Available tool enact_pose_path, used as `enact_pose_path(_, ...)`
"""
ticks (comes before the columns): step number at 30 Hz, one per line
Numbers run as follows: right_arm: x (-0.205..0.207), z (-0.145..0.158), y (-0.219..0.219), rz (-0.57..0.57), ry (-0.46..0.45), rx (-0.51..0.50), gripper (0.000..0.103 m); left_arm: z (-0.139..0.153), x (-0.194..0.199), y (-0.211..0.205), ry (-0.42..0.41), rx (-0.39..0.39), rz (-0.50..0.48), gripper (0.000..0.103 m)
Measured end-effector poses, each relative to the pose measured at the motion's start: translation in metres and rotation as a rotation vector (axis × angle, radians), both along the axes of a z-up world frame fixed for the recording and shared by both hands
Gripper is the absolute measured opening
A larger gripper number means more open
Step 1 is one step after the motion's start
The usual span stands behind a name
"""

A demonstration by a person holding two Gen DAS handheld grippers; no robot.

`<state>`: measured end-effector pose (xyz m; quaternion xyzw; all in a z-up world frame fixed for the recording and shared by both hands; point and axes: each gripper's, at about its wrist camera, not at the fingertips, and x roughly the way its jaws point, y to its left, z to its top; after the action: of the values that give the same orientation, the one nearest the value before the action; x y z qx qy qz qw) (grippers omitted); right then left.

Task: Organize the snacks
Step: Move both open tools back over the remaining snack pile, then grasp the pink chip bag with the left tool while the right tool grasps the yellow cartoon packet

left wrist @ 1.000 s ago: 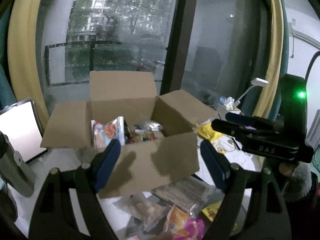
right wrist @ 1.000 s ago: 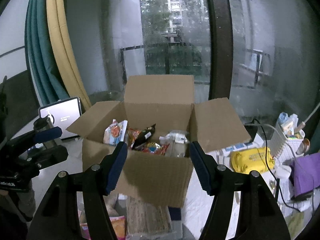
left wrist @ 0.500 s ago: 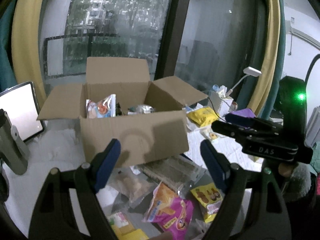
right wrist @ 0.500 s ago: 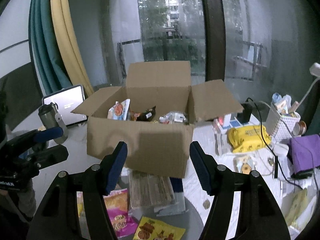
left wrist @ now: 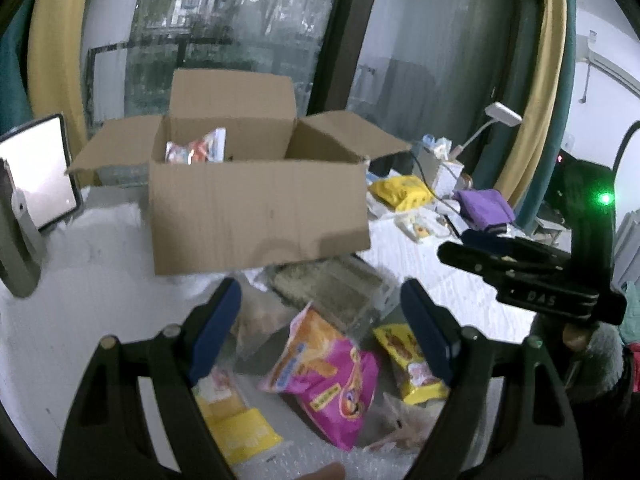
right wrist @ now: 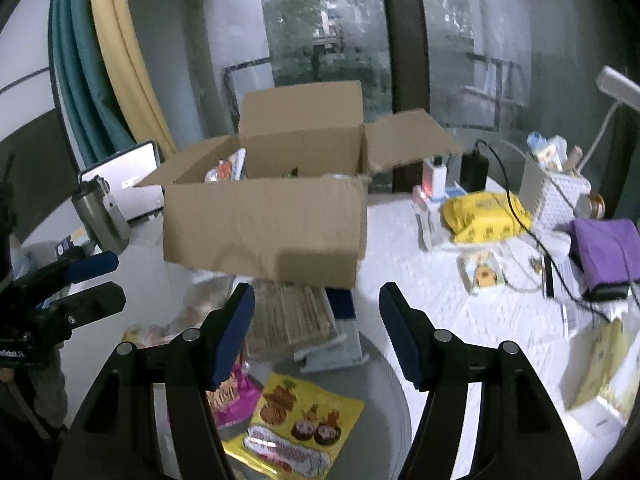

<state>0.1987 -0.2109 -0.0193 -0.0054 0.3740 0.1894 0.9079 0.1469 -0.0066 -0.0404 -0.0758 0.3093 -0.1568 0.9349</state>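
Note:
An open cardboard box stands on the white table with snack packs inside. Loose snacks lie in front of it: a pink-orange bag, a yellow bag, a clear pack of brown biscuits and a yellow pack. My left gripper hangs open above the pink bag, gripping nothing. My right gripper is open too, above the biscuit pack and yellow bag, and holds nothing.
A tablet and a metal bottle stand left of the box. To its right are a yellow wipes pack, a white basket, a purple cloth and cables. A window lies behind.
Both grippers have drawn back from the box and sunk lower. The box looks farther off, and the loose snacks in front of it have come into view.

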Motion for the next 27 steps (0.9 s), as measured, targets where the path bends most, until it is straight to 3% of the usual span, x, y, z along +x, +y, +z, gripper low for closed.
enact_pose_path(5, -0.012, -0.019, -0.006, -0.009, 0.051, -0.004, 0.069, -0.018, -0.004, -0.004, 0.039, -0.002, -0.005, 0.083)
enact_pose_path(9, -0.020, -0.033, -0.010, -0.008, 0.086, 0.010, 0.082, -0.031, -0.008, -0.006, 0.070, -0.007, -0.008, 0.083)
enact_pose_path(12, -0.027, -0.043, -0.011, -0.007, 0.112, 0.019, 0.084, -0.042, -0.009, -0.011, 0.098, -0.005, -0.014, 0.083)
enact_pose_path(27, -0.035, -0.093, -0.001, 0.042, 0.281, 0.029, 0.086, -0.079, -0.004, -0.018, 0.211, 0.035, 0.015, 0.083)
